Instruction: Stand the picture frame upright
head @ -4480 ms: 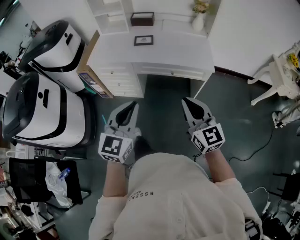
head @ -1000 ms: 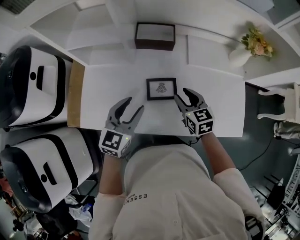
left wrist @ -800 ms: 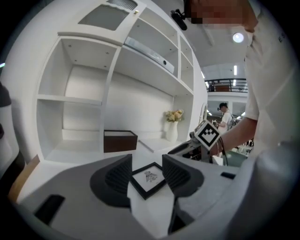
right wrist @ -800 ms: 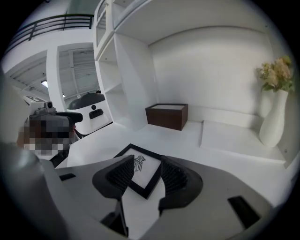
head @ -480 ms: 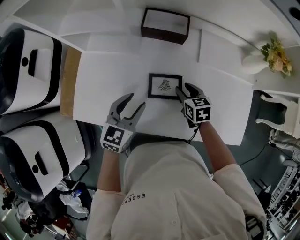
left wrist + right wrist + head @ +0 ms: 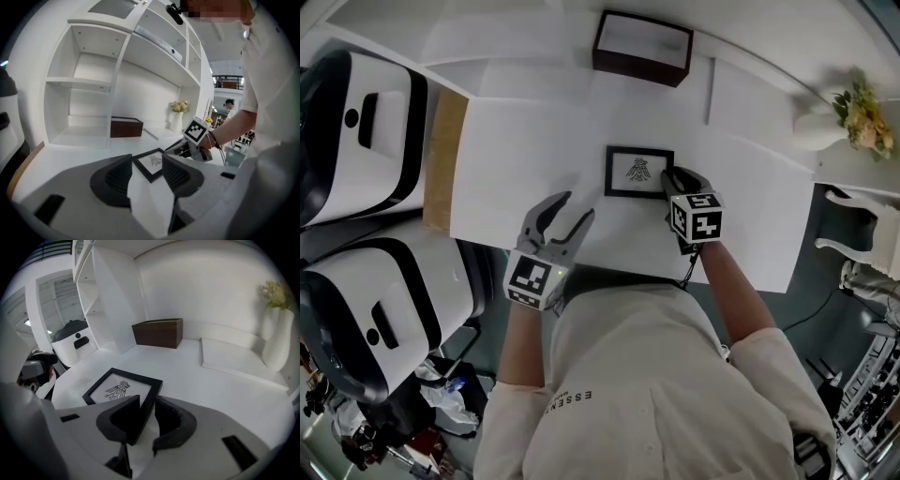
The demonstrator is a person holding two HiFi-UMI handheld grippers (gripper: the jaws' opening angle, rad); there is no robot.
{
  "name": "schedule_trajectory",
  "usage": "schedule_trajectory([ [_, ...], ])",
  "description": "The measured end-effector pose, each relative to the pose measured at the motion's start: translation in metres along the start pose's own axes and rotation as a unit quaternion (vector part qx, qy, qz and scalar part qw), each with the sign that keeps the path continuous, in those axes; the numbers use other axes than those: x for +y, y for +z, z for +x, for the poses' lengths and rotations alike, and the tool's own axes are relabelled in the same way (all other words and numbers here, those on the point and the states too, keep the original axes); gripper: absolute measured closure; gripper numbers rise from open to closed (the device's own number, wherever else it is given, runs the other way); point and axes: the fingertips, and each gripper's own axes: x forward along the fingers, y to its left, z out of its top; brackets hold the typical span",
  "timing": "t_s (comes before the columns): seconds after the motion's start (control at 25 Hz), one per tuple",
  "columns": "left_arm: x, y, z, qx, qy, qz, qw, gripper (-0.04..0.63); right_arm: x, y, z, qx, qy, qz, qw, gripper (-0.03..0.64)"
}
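White desk (image 6: 516, 150) fills the head view, with a shelf unit rising at its back edge. The picture frame (image 6: 638, 172) lies flat, face up, about midway between the desk's front and back edges. From above, your right gripper (image 6: 675, 183) sits at the frame's right side, but its body hides how the jaws meet the frame. The right gripper view settles that: the frame's dark right rail runs between the two jaws, which are closing on it. A sliver of white desk shows between the rail and one jaw, so the pads do not press on it. Your left gripper (image 6: 562, 214) hangs over the desk's front edge, left of the frame and apart from it. Its own view shows the jaws spread with only bare desk between them and the frame beyond the tips. That view also shows your right hand at the frame under its marker cube. Only the head view shows the two white machines (image 6: 356, 103) past the desk's left edge. A brown box (image 6: 641, 47) stands on the ledge behind the frame, and a vase of flowers (image 6: 825, 127) stands toward the back right corner.
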Motion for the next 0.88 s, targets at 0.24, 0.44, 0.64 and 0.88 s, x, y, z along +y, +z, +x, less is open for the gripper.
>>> schedule_trajectory([
  [0.24,-0.001,-0.003,-0.01,0.001,-0.007,0.002,1.0,0.41,0.006,-0.008,-0.004,0.006,-0.01,0.008,1.0,0.505],
  [0.44,-0.006,-0.008,-0.019,0.009,-0.018,0.012,0.9997,0.41,0.014,-0.017,-0.011,0.01,-0.02,0.014,1.0,0.505],
  [0.64,-0.01,-0.01,-0.028,0.009,-0.032,0.017,0.9993,0.41,0.023,-0.028,-0.019,0.013,-0.034,0.027,0.999,0.505],
  [0.88,-0.023,-0.013,-0.037,0.012,-0.053,0.031,0.9981,0.41,0.033,-0.046,-0.031,0.016,-0.042,0.035,0.998,0.505],
])
